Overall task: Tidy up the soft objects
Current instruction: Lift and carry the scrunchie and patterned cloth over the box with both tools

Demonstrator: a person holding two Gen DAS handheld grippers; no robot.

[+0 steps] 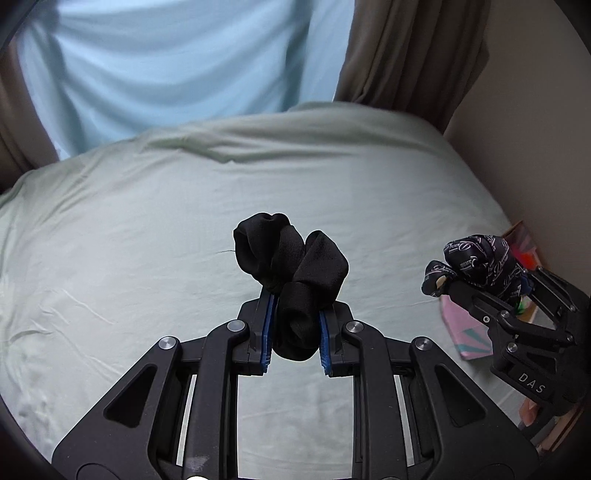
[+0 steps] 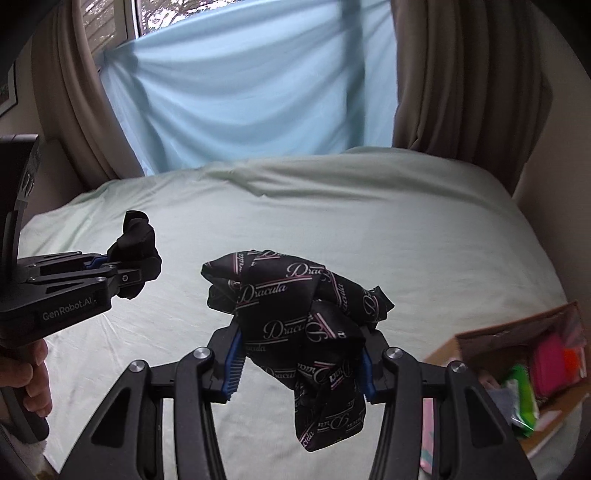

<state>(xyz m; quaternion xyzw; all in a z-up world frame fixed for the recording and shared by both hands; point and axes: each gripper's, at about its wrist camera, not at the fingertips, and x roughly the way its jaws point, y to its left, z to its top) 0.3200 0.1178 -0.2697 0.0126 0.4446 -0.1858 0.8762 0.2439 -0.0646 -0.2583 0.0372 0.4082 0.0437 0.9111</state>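
pale mint-green bed sheet (image 2: 369,229) stretched across a mattress, lightly creased, with a soft ridge near the far edge. behind it, a light blue cloth (image 2: 240,99) hung over the window (image 2: 147,18), flanked by taupe curtains (image 2: 454,81) on both sides (bunched in heavy folds). daylight through the bare upper panes, soft and cool over the bedding. plain beige wall (image 1: 524,110) on the right. dark edge of a framed picture (image 2: 7,96) on the left wall. open cardboard box (image 2: 517,354) with bright contents at the bed's right edge.
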